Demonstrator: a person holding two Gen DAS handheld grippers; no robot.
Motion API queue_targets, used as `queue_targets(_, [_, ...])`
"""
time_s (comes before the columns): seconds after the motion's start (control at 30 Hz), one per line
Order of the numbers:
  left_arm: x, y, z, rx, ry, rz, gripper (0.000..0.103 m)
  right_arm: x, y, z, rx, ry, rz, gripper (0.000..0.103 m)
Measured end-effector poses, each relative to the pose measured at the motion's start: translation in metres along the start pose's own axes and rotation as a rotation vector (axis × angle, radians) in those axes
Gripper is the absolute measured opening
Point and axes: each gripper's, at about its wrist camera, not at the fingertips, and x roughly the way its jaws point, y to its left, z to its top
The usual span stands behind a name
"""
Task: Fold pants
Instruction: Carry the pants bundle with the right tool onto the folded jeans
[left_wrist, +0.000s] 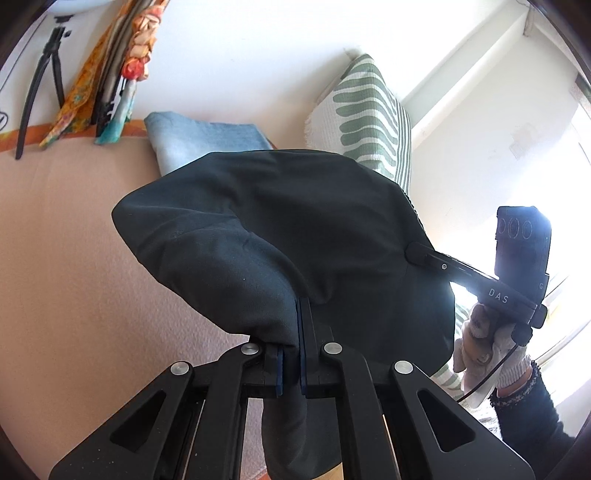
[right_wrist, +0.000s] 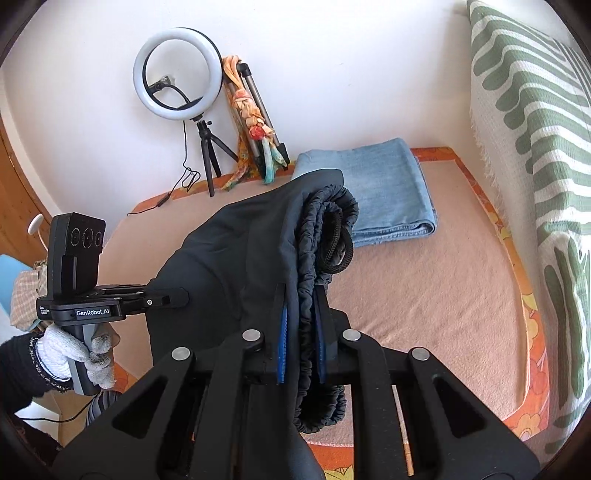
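Observation:
Dark pants hang in the air between both grippers, above the peach bed cover. My left gripper is shut on a fold of the dark cloth. My right gripper is shut on the gathered elastic waistband, with the black drawstring looping beside it. The right gripper also shows in the left wrist view, pinching the cloth's right edge. The left gripper shows in the right wrist view, gripping the pants at their left side.
Folded light-blue jeans lie at the far end of the bed. A green-and-white striped pillow stands along the right. A ring light on a tripod and colourful scarves stand against the wall.

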Motion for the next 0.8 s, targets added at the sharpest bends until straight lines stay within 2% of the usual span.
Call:
queue_targets(0.2, [0.008,-0.009,0.058,0.074,-0.049,0.022,0.004,-0.001,-0.012,0.045,0.006,-0.084,-0.029,0.013])
queue_targets(0.33, [0.017,-0.003,0.094,0.086,-0.078,0.029,0.004,0.011,-0.022,0.077,0.008,-0.133,-0.048,0.013])
queue_targets(0.6, [0.055,0.026,0.149,0.105,-0.096,0.064,0.004,0.062,-0.054,0.129,0.041,-0.176,-0.058,0.013])
queue_targets(0.8, [0.084,0.059,0.172,0.085,-0.085,0.097,0.004,0.115,-0.077,0.149,0.052,-0.161,-0.067,0.013])
